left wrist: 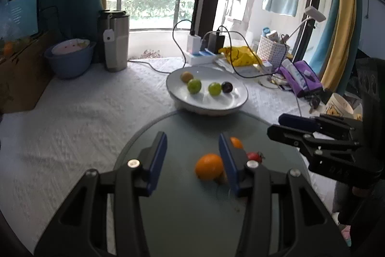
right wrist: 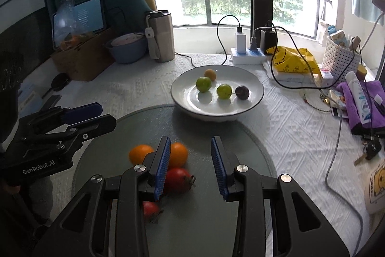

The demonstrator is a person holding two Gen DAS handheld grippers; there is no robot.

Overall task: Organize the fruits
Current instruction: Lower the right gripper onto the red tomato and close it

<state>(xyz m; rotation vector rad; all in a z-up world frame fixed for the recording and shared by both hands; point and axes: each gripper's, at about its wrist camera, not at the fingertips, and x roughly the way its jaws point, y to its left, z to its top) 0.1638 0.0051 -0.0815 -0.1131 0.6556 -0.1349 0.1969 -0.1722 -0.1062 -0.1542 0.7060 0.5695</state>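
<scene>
White plate (right wrist: 182,98) of four small fruits seen on tabletop (right wrist: 284,136), left claw (left wrist: 192,148) and right claw (right wrist: 191,153) held parted, nothing gripped, over oranges (left wrist: 208,166).

Bare cloth (left wrist: 79,117) left of bowl (left wrist: 240,98)

Each camera sits on a hand-held gripper and looks forward and down, close over the round glass mat (left wrist: 192,208) on the worktop (left wrist: 72,124). Both face the window. Both see the white plate (right wrist: 255,98) and each other's gripper.
</scene>
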